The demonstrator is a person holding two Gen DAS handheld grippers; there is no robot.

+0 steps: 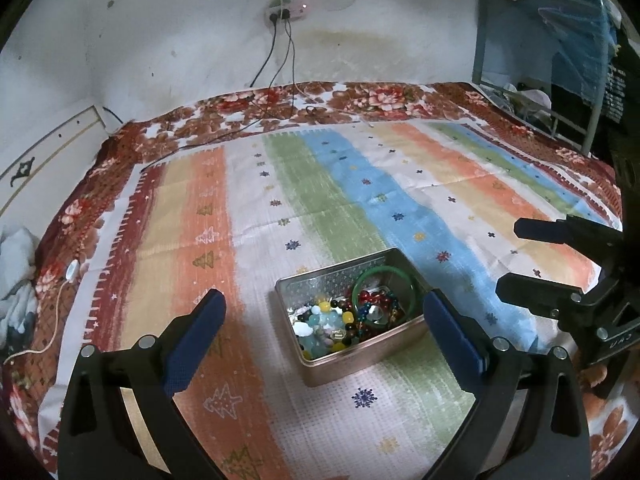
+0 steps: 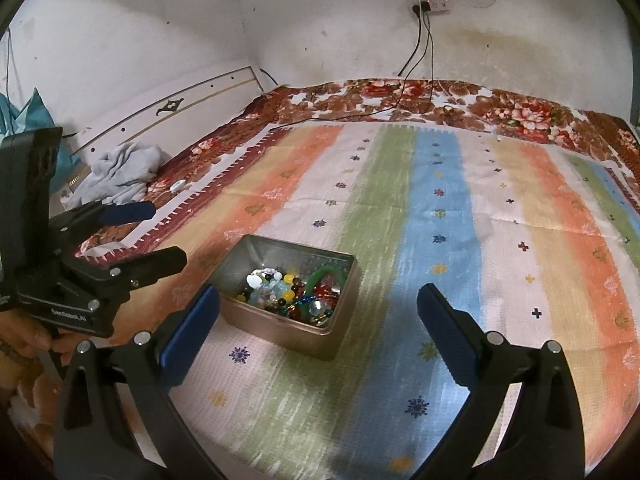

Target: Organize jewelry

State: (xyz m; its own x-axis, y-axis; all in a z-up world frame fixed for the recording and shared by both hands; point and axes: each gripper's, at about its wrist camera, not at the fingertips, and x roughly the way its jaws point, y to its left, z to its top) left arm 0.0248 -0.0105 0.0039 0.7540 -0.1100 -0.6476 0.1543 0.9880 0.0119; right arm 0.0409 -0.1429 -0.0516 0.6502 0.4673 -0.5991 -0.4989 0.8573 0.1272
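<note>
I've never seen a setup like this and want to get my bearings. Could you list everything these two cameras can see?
tin box: one, metal, open, on the striped cloth in front of both grippers
beads: a mixed pile, many colours, inside the tin box
bangle: one, green, in the tin box on the beads
striped cloth: one, pastel stripes, spread over the bed
floral blanket: one, red-brown, under the striped cloth
power strip: one, white, on the wall with cables hanging down
grey cloth: one, crumpled, by the headboard
left gripper: one, black with blue fingers, open
right gripper: one, black with blue fingers, open
hand: one, holding the left gripper
</note>
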